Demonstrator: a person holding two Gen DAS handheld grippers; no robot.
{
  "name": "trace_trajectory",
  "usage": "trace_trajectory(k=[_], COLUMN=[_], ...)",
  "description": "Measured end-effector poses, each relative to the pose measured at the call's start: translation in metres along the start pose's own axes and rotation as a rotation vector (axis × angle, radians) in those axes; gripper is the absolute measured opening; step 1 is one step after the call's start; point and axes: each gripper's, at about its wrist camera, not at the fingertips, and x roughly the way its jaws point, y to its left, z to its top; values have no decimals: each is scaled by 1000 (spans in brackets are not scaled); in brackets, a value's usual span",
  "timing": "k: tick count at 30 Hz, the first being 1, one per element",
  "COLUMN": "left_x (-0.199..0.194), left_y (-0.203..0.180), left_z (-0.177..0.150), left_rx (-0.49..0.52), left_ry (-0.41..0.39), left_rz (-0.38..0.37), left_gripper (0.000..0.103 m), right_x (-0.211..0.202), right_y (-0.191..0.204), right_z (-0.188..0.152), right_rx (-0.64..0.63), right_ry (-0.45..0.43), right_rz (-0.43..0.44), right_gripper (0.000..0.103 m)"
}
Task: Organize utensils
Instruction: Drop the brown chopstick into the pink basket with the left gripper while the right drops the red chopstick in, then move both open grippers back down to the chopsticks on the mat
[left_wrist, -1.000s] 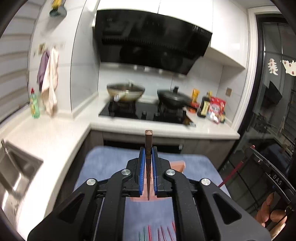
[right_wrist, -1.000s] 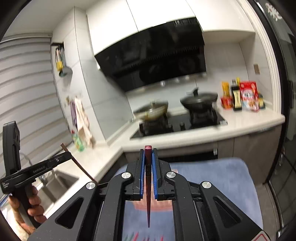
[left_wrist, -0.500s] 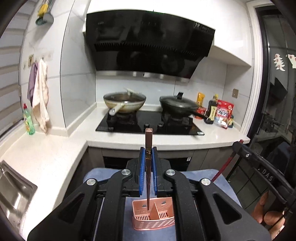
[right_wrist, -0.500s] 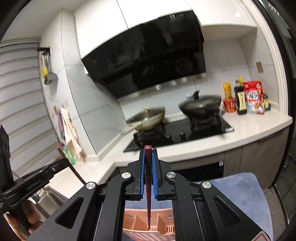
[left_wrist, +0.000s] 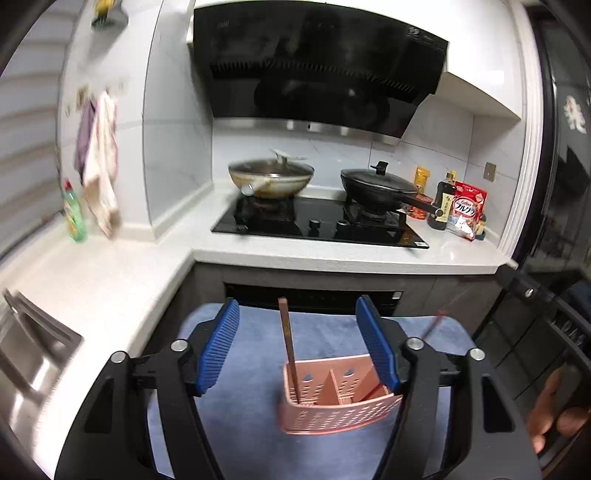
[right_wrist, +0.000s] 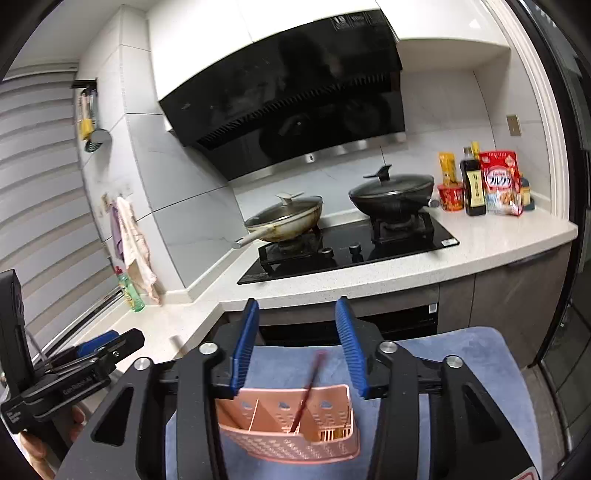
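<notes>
A pink plastic utensil holder, curved at the front, perforated with small slots and split by thin partitions into compartments, stands on a blue, soft-textured mat on the tabletop. In the left wrist view a brown chopstick, slim and square at its top, stands nearly upright in the holder's leftmost compartment. In the right wrist view a dark red chopstick, blurred, leans in a compartment right of centre. Behind the mat runs a white speckled stone counter carrying a black glass hob with a steel wok and a black lidded pan; bottles and a red snack bag stand at the far right, a green bottle and hanging cloths at the left, and a steel sink at the near left edge. The left gripper has just been opening; its blue ribbed jaws stand wide apart, the brown chopstick between them but touched by neither. The right gripper has likewise just been opening; its jaws stand moderately apart above the holder, clear of the red chopstick, gripping nothing. A hand shows at the right edge of the left view.
</notes>
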Motion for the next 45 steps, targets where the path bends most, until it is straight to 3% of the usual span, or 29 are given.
trace_trajectory(k=[5,11,20,23,31,34,38,40,45], left_x=[-32,-65,-99,-102,-107,-112,-122,-125,-132], left_y=[-8,-7,12,18,30,33,33,32,30], left_z=[-18,-47,-139,-180,-262,-289,-313,-320,-333], left_rx=[9,16,-31,-39,-84,-94,-79,-78,-63], left_ry=[12,42,184,239,376,410,417,426,429], left_rz=[0,33,38,69,68,57,60,52,42], left_gripper=[64,74,75,75,75,75,75,75,75], right_x=[-41,-89,-144,-151,-158,-156,-151,-148,-143], right_y=[16,31,25,20,14,15,11,11,13], right_z=[-15,-49,-147,-181,-267,-288,-311,-319,-333], right_rx=[-60,-143,-185,-186,-160,-154,-134,-136,-139], right_ry=[4,44,195,258,405,444,495,516,548], right_rz=[6,-36,-85,-108,-143,-141,-151,-159,-159], right_gripper=[57,58,60,60,59,57,44,35,28])
